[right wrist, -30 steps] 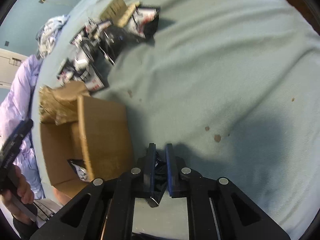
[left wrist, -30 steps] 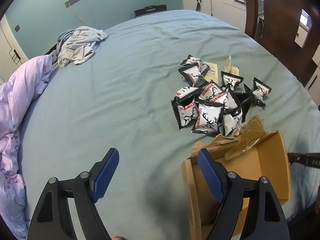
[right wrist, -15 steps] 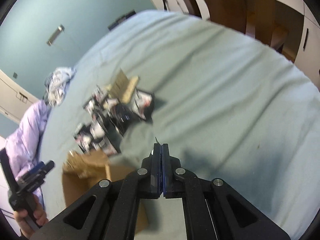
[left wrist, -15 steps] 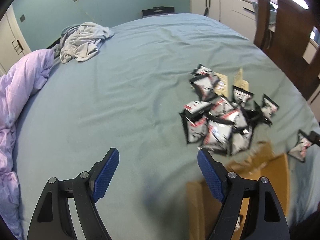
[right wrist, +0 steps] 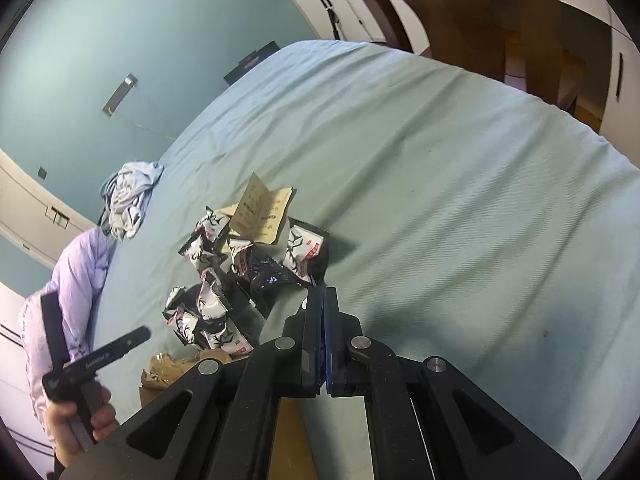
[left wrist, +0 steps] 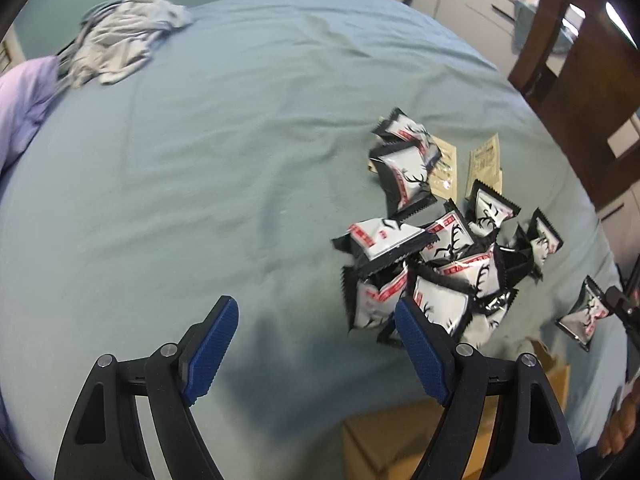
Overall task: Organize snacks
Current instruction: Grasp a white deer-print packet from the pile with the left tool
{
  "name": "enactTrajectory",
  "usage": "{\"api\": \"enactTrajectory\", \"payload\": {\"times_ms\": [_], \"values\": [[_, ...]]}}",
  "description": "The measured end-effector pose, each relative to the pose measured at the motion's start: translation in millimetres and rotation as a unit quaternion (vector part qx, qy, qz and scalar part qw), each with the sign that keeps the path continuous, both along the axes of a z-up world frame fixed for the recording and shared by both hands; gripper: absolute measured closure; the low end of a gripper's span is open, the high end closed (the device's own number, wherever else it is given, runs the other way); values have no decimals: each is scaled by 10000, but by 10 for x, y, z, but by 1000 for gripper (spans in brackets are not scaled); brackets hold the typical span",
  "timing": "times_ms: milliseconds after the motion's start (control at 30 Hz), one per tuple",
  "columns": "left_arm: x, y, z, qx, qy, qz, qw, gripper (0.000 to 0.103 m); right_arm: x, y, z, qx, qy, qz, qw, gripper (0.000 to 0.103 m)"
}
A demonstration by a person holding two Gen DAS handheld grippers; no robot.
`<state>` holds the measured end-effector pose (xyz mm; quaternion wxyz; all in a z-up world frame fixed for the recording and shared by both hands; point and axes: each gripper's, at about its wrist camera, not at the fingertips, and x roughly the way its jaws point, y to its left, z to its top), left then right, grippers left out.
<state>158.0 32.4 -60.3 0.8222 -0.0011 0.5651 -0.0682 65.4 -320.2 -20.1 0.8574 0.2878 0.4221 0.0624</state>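
on the far left a lilac duvet lies bunched at the bed's edge, with a crumpled grey garment beside it, both well apart from our work. the teal sheet between them and the snacks is bare, so there is room to sort.

our left gripper hangs over that sheet with its blue pads spread wide and nothing between them; it points steeply down with its right pad just at the near edge of the snack packet pile, which we judge is a line-up for the next pick.

the pile of black-and-white packets with an antler print sits right of centre, overlapping one another, with tan paper leaflets behind it. the cardboard box stands just below the pile, close so that each carry is short.

at the far right one packet appears to hang from the tip of our right gripper. in its own view the jaws are pressed fully together and no packet shows between them, so we cannot tell whether it grips that packet.
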Motion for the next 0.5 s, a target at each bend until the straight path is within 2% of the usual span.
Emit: {"api": "enactTrajectory", "payload": {"times_ms": [100, 167, 267, 300, 367, 500], "values": [[100, -136, -147, -58, 213, -242, 9995, 23, 99, 18, -27, 4, 20, 92, 10000, 103], [158, -189, -229, -201, 329, -333, 9987, 30, 137, 31, -34, -36, 30, 132, 9999, 103], [215, -162, -258, -629, 478, -249, 9966, 58, 176, 43, -35, -58, 26, 182, 9998, 103], [226, -149, -259, -820, 529, -245, 9949, 71, 179, 49, -38, -55, 18, 194, 9998, 103], [207, -156, -250, -794, 516, -247, 9952, 72, 184, 52, -45, -64, 17, 203, 9998, 103], [107, -169, -170, -473, 260, -238, 9983, 77, 172, 51, -48, -94, 10, 161, 9998, 103]]}}
